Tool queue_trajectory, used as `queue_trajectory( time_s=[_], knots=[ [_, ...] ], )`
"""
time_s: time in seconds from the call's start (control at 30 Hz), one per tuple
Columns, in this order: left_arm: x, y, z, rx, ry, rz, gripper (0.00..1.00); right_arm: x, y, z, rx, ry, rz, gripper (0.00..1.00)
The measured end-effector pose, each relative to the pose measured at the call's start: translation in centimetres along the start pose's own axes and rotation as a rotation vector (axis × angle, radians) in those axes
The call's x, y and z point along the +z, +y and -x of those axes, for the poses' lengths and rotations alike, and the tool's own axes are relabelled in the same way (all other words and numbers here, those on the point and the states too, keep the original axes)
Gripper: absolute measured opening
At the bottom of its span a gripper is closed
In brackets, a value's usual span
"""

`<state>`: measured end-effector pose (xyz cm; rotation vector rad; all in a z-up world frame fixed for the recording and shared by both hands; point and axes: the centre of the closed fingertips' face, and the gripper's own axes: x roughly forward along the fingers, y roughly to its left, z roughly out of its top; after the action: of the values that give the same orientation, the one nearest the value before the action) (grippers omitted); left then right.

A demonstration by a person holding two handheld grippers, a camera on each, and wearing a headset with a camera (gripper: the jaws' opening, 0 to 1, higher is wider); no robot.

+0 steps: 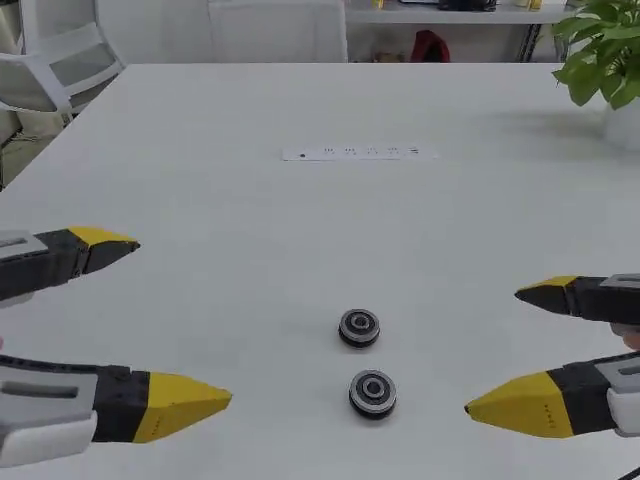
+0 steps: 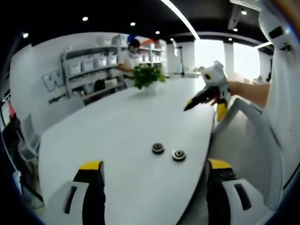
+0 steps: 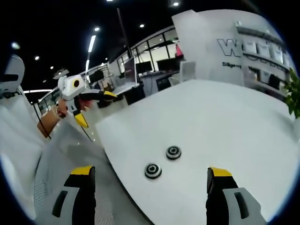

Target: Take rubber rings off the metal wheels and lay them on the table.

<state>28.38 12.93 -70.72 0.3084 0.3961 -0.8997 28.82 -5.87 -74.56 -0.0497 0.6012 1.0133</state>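
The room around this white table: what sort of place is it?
Probably an open office or lab: a long table, shelves of storage bins, a potted plant and an office chair.

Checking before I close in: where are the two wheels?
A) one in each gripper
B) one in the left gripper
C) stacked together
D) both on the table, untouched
D: the far wheel and near wheel lie apart on the table, between the open left gripper and open right gripper.
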Motion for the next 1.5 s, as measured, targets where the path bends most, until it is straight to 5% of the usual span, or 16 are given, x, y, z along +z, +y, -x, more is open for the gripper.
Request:
queue_trajectory(
  time_s=[0.37, 0.4, 0.43, 0.47, 0.5, 0.63, 0.77, 1.2, 1.5],
  knots=[
    [1.2, 0.4, 0.0, -0.004, -0.031, -0.029, 0.91, 3.0, 0.9, 0.1, 0.028, -0.125, 0.007, 0.99],
    [1.2, 0.4, 0.0, -0.003, -0.031, -0.032, 0.91, 3.1, 1.0, 0.1, 0.028, -0.124, 0.012, 0.99],
    [1.3, 0.4, 0.1, -0.004, -0.03, -0.036, 0.91, 2.6, 0.9, 0.2, 0.013, -0.071, 0.033, 0.98],
    [1.4, 0.4, 0.1, -0.006, -0.03, -0.038, 0.91, 1.9, 0.2, 0.7, -0.038, 0.019, 0.105, 0.95],
    [1.5, 0.4, 0.1, -0.007, -0.03, -0.043, 0.91, 2.7, -0.4, 1.2, -0.085, 0.043, 0.221, 0.93],
    [2.0, 0.3, -0.1, -0.014, -0.042, -0.056, 0.91, 6.4, -0.7, 2.9, -0.078, -0.049, 0.197, 0.92],
    [2.6, 0.2, -0.3, -0.03, -0.048, -0.081, 0.91, 7.3, -1.8, 3.5, -0.113, -0.044, 0.241, 0.92],
    [7.3, 1.3, -2.3, -0.104, -0.122, -0.163, 0.89, 8.0, -2.9, 1.2, -0.088, -0.042, 0.261, 0.88],
    [9.1, 0.2, -5.4, -0.209, -0.156, -0.231, 0.8, 7.7, -2.9, -1.1, -0.052, -0.057, 0.256, 0.84]
  ],
)
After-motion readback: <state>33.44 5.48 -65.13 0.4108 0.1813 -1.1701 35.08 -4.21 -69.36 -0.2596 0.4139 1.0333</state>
